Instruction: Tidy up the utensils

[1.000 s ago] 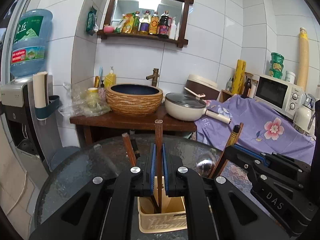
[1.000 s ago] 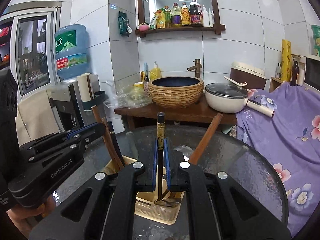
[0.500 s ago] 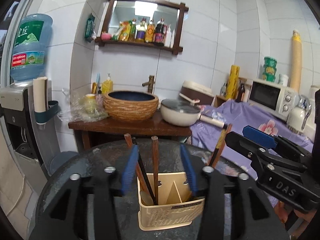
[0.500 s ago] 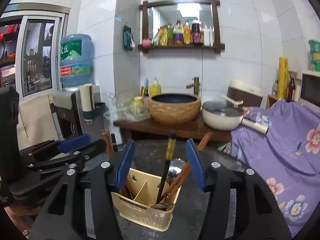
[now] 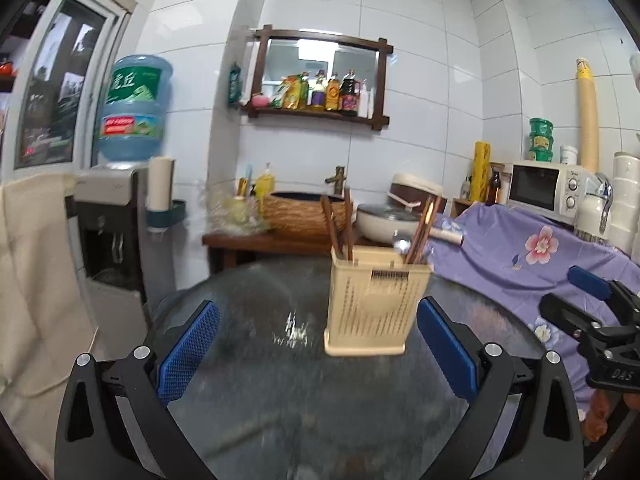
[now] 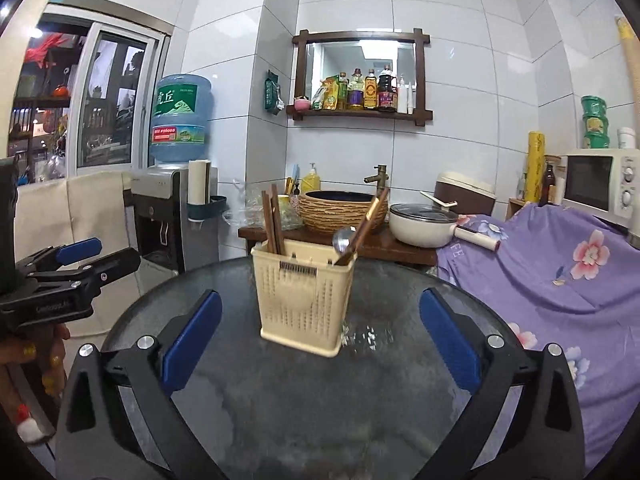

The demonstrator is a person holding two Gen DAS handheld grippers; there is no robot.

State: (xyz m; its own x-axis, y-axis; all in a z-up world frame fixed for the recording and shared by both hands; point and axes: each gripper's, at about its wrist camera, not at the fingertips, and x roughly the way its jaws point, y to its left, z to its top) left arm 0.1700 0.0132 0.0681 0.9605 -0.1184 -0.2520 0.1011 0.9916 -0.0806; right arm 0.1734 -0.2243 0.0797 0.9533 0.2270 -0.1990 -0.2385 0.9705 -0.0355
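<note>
One cream utensil holder (image 6: 304, 300) stands on one round glass table (image 6: 304, 412). It holds one metal spoon (image 6: 343, 241) and two clusters of wooden chopsticks (image 6: 273, 224); their exact number cannot be told. Two grippers are present, the left gripper (image 5: 316, 350) and the right gripper (image 6: 320, 344), each with two blue pads (image 6: 191, 342).

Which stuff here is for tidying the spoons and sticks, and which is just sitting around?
For the job: basket, chopsticks, spoon, left claw, right claw.

Just sitting around: pot, microwave, water bottle, purple cloth.
</note>
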